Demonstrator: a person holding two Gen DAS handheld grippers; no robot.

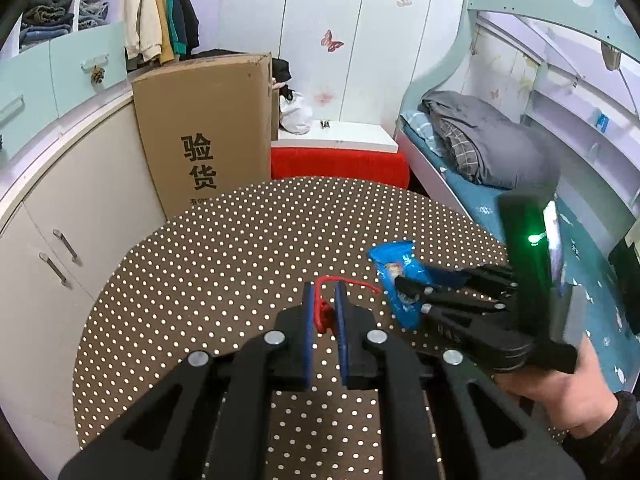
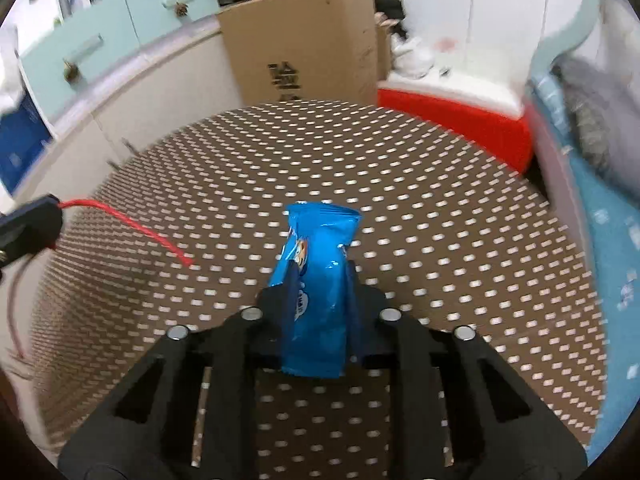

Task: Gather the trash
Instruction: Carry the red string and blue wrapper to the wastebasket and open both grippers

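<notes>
**Two pieces of trash, two grippers, both already loaded**

Both hands are full, so the next move probably turns on where each piece gets carried, not on any fresh reach.

Nearest first: the left gripper (image 1: 325,312) has its blue pads pinched nearly together on a red string (image 1: 322,312). A bunched bit sits right between the pads, and a loose tail pokes out past the tips toward the right, hanging over the polka-dot table (image 1: 200,272). In the right wrist view that tail droops toward the cloth, but I can't tell if the end touches it.

Just beside it, the right gripper (image 2: 318,280) is clamped on a blue snack wrapper (image 2: 314,276). The wrapper's long axis runs straight along the fingers, crimped top sticking out well beyond the tips and the lower end back between the jaws. From the left camera it looks lifted clear of the table.

The two grippers sit close, the right one's fingers angling in toward the left one's.

Further back, past the table's far edge, a tall cardboard box (image 1: 204,128) stands against the cabinets. No bin shows in either view, so I'm guessing the drop spot is off-frame.
</notes>
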